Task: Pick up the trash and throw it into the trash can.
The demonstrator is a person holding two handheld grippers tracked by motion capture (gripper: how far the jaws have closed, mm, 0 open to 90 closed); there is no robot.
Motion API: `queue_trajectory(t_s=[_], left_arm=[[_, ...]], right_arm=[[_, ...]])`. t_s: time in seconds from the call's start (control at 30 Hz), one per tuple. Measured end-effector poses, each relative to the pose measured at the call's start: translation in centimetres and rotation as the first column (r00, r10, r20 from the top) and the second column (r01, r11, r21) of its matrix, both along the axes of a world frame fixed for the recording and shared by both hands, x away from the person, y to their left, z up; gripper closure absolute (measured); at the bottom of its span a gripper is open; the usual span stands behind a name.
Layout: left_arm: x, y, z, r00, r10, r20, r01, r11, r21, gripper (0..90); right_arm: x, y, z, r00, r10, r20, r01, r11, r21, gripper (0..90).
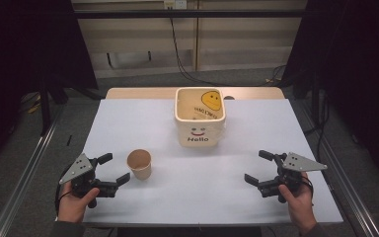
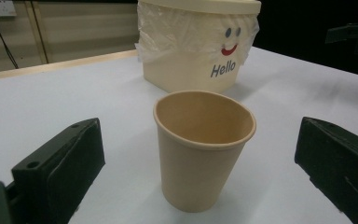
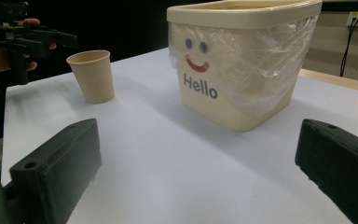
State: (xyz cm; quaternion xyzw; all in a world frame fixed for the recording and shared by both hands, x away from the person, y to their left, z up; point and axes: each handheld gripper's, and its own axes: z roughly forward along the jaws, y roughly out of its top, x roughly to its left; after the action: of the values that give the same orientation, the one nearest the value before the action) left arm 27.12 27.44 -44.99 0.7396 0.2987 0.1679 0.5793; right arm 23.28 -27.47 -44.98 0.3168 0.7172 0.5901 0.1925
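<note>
Standing upright, item one: paper cup [image 1: 139, 164], tan, empty, on the white table [image 1: 202, 187], at the near-left part of it, well short of the bin.
Item two: cream bin [image 1: 200, 118] with a clear liner, a smiley face and "Hello" on its front, at the far middle of the table; seems to hold nothing of note, though the liner blurs the inside.
Risk, tipping: the cup looks light and narrow at the base; in my judgement a jaw that meets one side before the other would push it over or skate it across the smooth top.
Risk, crushing: thin paper wall; a hard squeeze near the rim would likely dent or fold it.
Risk, grip height: a hold taken too low or too lightly may let the tapered cup slip upward out of the jaws.
Risk, bin: the liner hangs loose over the rim and could snag anything carried in over it.
Left gripper [image 1: 109, 170]: jaws spread wide, wider than the cup; the cup stands just beyond and between them in the left gripper view, touching neither; holds nothing.
Right gripper [image 1: 260, 168]: jaws equally wide apart, empty, near the table's right edge, well apart from cup and bin, pointed toward the bin.
Purpose: none stated; the cup in front of the left gripper suggests it is the thing to be picked up.
</note>
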Motion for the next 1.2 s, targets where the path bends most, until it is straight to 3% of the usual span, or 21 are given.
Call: queue_trajectory(t_s=[0.37,0.43,0.47,0.5,0.77,0.87,1.07,1.2], left_arm=[[0.0,-0.3,0.6,0.9999,-0.008,-0.012,0.008,0.9999,0.011,1.2],[0.0,-0.5,0.9,0.9998,0.000,-0.019,0.000,1.0000,-0.009,1.2],[0.1,-0.4,1.1,0.9998,-0.009,-0.018,0.009,0.9999,0.008,1.2],[0.0,-0.5,1.2,0.9998,-0.002,-0.021,0.002,0.9998,-0.021,1.2],[0.3,-0.2,3.5,0.9999,-0.003,-0.015,0.001,0.9975,-0.071,1.2],[0.5,-0.2,4.4,0.9999,-0.007,-0.010,0.006,0.9981,-0.062,1.2],[1.0,-0.3,6.6,0.9997,-0.013,-0.022,0.011,0.9950,-0.099,1.2],[1.2,-0.4,7.8,0.9999,-0.006,-0.016,0.004,0.9959,-0.090,1.2]], right_arm=[[0.0,0.0,0.0,1.0000,0.006,-0.002,-0.006,1.000,-0.002,0.1],[0.0,0.0,0.0,1.0000,0.006,0.000,-0.006,1.000,-0.002,0.1],[0.0,0.0,0.0,1.0000,0.006,-0.002,-0.006,1.000,-0.004,0.1],[0.0,-0.1,0.0,1.0000,0.007,-0.002,-0.007,1.000,-0.003,0.1],[0.0,-0.1,0.0,1.0000,0.002,-0.004,-0.002,1.000,-0.005,0.2],[0.0,-0.1,0.0,1.0000,0.006,0.002,-0.006,1.000,-0.003,0.2],[0.0,-0.1,0.0,1.0000,0.005,0.000,-0.005,1.000,-0.005,0.1],[0.0,-0.1,0.0,1.0000,0.008,0.003,-0.008,1.000,-0.004,0.2]])
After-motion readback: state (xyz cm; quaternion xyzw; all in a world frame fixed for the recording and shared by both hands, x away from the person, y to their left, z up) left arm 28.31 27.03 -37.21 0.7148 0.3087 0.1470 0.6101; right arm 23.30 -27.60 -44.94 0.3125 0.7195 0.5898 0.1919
